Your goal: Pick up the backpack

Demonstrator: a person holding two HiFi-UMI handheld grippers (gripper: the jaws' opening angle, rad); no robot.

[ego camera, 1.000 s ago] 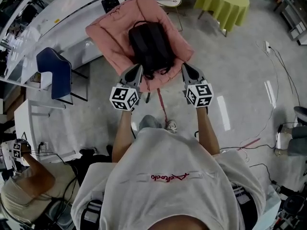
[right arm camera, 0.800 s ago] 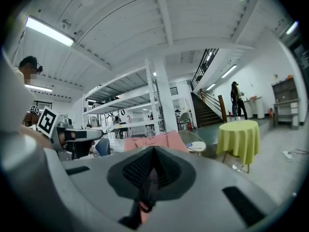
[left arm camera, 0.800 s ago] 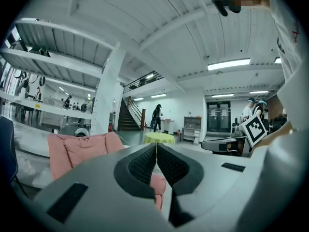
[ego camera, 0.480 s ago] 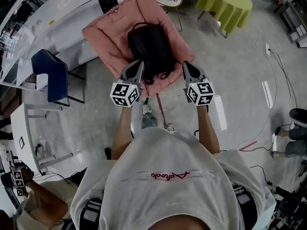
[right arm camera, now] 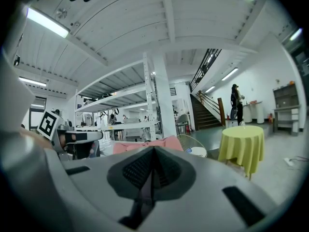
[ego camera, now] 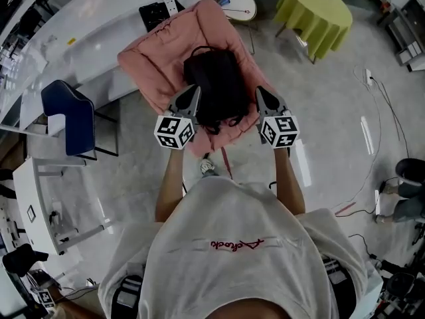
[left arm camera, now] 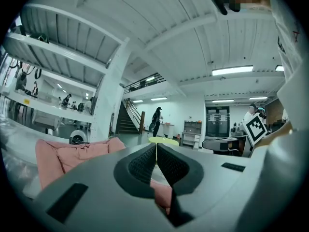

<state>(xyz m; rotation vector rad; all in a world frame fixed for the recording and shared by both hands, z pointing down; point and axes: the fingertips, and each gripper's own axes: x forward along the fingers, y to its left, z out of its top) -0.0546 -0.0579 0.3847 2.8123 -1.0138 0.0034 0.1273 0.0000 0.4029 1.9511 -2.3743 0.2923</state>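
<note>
Head view, steeply down: one black backpack (ego camera: pixel 216 82) lies on a pink padded seat (ego camera: pixel 153 55). Two grippers flank its near end and cover its edges, and contact cannot be judged. The left gripper (ego camera: pixel 194 90) and right gripper (ego camera: pixel 260 92) are both clenched on nothing, each bearing one marker cube (ego camera: pixel 174 131). Both gripper views confirm the jaws pressed together, while the gripper bodies hide the backpack there. One yellow-green round table (ego camera: pixel 315 8) and one blue chair (ego camera: pixel 70 108) stand apart. The red script on the person's white shirt (ego camera: pixel 232 244) is unreadable.
</note>
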